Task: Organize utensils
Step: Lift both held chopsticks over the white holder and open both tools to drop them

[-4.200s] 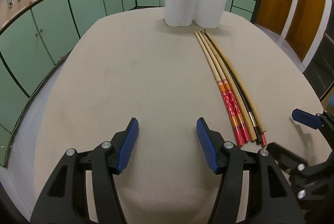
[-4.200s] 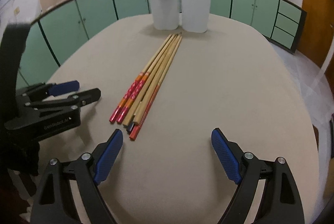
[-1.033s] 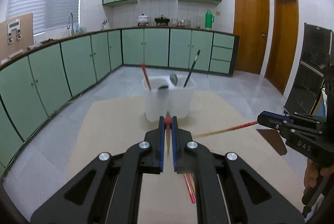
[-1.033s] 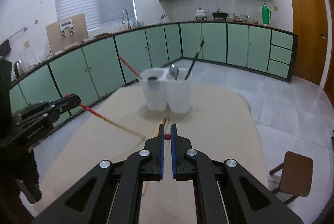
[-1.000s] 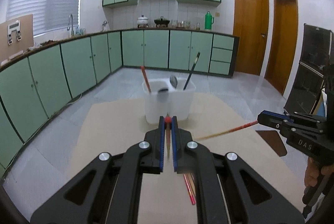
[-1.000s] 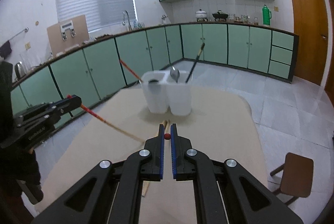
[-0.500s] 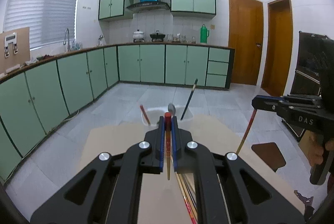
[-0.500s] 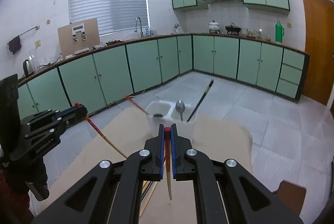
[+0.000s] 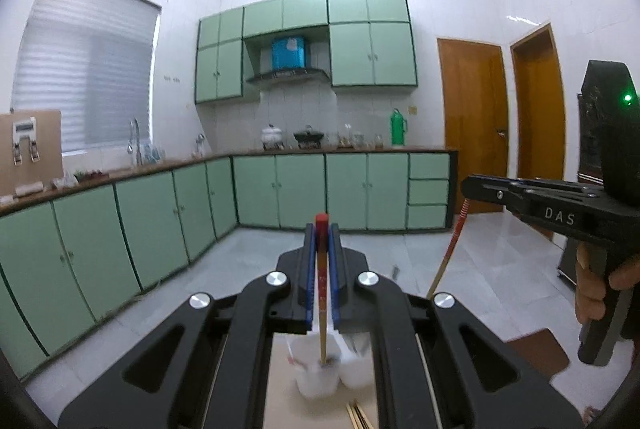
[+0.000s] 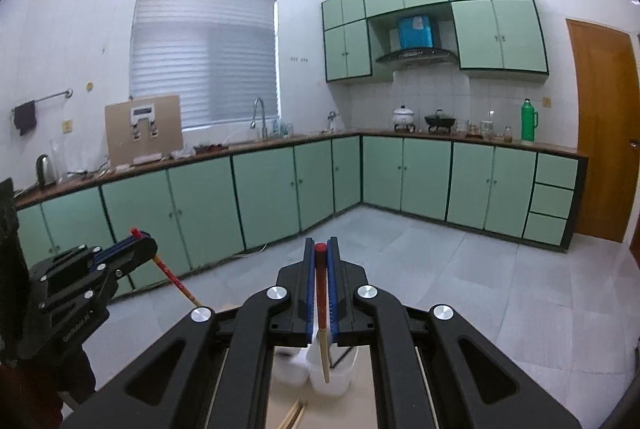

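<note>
My left gripper [image 9: 321,229] is shut on a red-ended chopstick [image 9: 322,313] that hangs upright, its tip over the left cup of the white utensil holder [image 9: 316,379]. My right gripper [image 10: 321,249] is shut on another red-ended chopstick [image 10: 323,345], its tip over the right cup of the holder [image 10: 340,377]. Each gripper shows in the other's view: the right one [image 9: 472,187] with its chopstick [image 9: 448,257], the left one [image 10: 138,241] with its chopstick [image 10: 174,279]. Loose chopsticks [image 9: 360,415] lie on the table, also in the right wrist view [image 10: 294,415].
The beige table [image 9: 288,409] shows only between the gripper arms. Green kitchen cabinets [image 9: 340,189] line the far walls. A brown stool [image 9: 536,353] stands at the right of the table.
Both grippers have risen and tilted up, swinging their chopsticks to hang upright over the holder's cups. The holder has dropped to the bottom of both views.
</note>
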{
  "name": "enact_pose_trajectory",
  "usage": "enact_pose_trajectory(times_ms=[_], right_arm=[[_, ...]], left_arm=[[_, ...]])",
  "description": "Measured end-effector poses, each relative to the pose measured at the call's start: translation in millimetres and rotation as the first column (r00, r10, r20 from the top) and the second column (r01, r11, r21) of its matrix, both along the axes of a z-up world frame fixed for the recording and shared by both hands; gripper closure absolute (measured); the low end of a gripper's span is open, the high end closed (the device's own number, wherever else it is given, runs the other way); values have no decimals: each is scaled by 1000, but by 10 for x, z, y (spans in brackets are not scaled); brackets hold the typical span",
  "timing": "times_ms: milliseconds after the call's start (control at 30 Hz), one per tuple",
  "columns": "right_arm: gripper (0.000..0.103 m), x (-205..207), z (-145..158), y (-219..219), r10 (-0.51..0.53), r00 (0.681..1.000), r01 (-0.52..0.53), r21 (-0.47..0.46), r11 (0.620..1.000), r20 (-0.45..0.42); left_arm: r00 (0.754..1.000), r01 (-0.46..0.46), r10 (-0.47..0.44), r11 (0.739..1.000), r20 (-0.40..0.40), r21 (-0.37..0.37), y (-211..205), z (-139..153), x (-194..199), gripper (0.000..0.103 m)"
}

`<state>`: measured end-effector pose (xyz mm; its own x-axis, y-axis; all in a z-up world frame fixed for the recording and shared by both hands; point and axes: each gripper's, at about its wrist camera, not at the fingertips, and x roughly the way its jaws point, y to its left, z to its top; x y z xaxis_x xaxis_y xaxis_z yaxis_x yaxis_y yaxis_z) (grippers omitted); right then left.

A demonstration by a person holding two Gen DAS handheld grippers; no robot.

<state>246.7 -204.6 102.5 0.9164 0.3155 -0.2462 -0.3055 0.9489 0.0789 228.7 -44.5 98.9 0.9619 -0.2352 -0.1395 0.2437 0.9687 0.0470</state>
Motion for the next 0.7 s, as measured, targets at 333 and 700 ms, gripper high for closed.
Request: enact_pose_trajectory(times_ms=[333,700], right_arm=[[98,733,-407,128,-31,998,31,5,1000,-53],[89,968,-973,203,-40,985,35,-37,999,-166]], left_arm=[[997,-15,15,1000,-82,-8,-130,-275,741,98],[971,-37,34,999,-236,-10,-12,-750,1215,97]])
